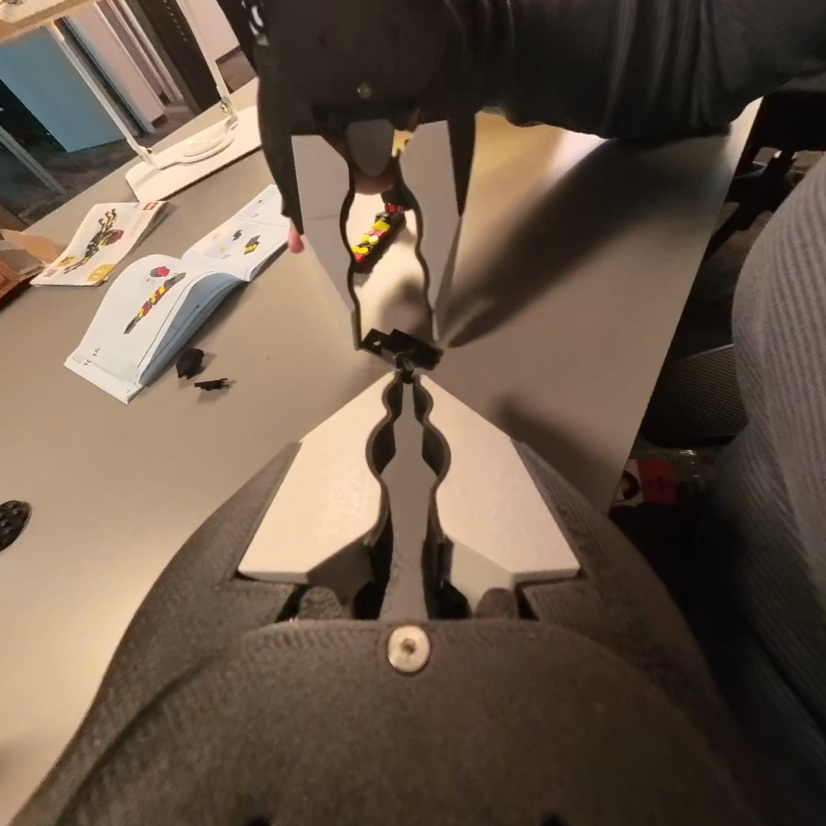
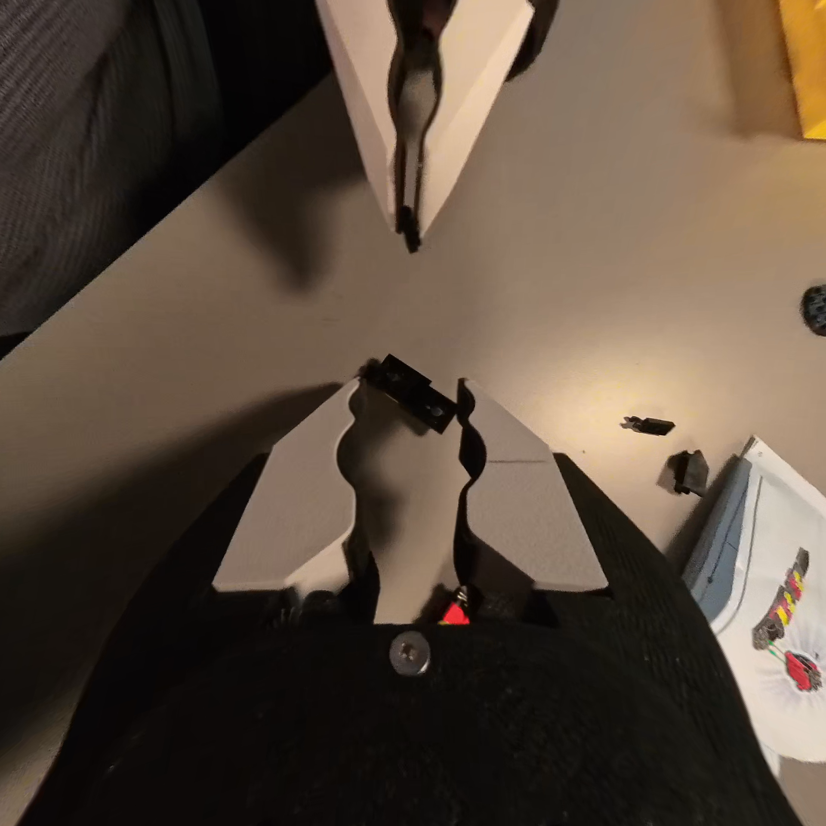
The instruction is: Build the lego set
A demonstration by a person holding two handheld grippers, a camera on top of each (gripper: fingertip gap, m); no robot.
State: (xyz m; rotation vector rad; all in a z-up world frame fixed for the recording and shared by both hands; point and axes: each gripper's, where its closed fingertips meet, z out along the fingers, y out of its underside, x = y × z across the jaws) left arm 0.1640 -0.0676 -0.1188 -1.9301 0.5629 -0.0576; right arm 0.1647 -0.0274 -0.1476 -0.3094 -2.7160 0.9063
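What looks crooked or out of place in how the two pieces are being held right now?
The black plate sits skewed across the right gripper, wedged diagonally between the jaws instead of square. The left gripper is shut on a small black pin piece, lined up straight. Nothing looks broken or spilled on the table.

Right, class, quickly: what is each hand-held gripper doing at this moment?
Left hand-held gripper: closed on a small black pin piece.
Right hand-held gripper: closed across a black lego plate, held at its ends.
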